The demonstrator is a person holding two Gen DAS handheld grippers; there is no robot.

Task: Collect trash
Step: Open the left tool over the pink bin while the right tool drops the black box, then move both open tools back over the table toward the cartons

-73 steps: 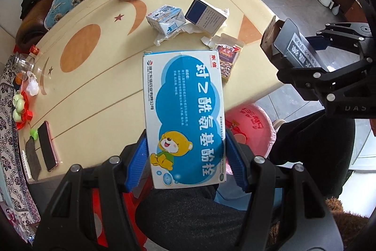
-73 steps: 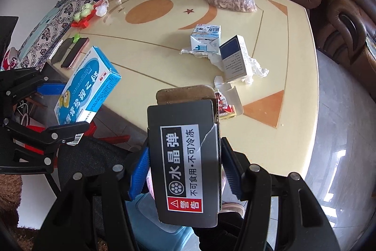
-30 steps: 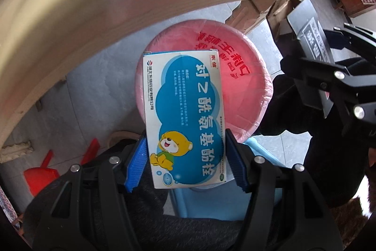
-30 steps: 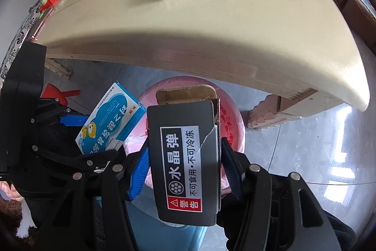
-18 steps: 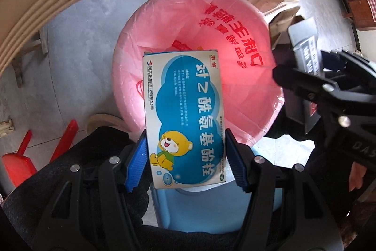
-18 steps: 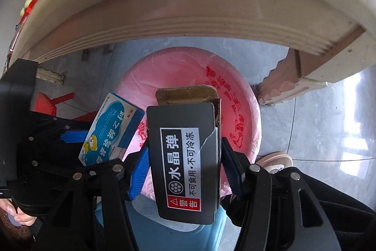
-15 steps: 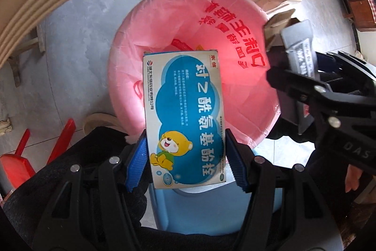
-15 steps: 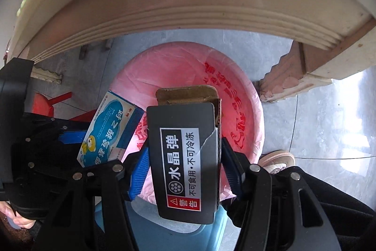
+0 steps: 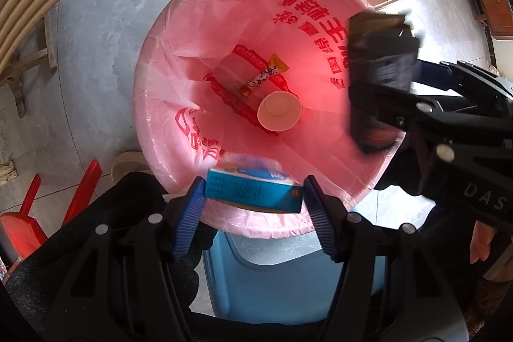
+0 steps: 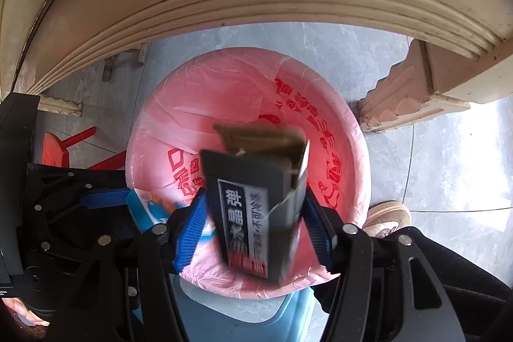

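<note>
Both boxes are at the point of release over the bin, so this pair is nearly binned, though neither has yet landed; whether more trash remains on the table cannot be told, since only the table's moulded edge (image 10: 256, 5) shows at the far side.

The left gripper (image 9: 253, 210) points steeply down over the near rim of the pink-lined trash bin (image 9: 154, 104); the blue medicine box (image 9: 253, 189) sits tipped and blurred between its blue pads (image 9: 189, 220), which look spread just clear of it, so it seems to be dropping rather than pinched.

The right gripper (image 10: 253, 229) hangs over the same bin (image 10: 147, 124); its jaws are opening, and the black carton (image 10: 253, 213) between them is tilted and smeared with motion, apparently slipping free.

Inside the bin, on the liner's bottom, lie a paper cup (image 9: 279, 111) mouth up, an orange snack wrapper (image 9: 264, 76) just beside it on the far side, and some clear plastic; the rest of the liner is bare.
</note>
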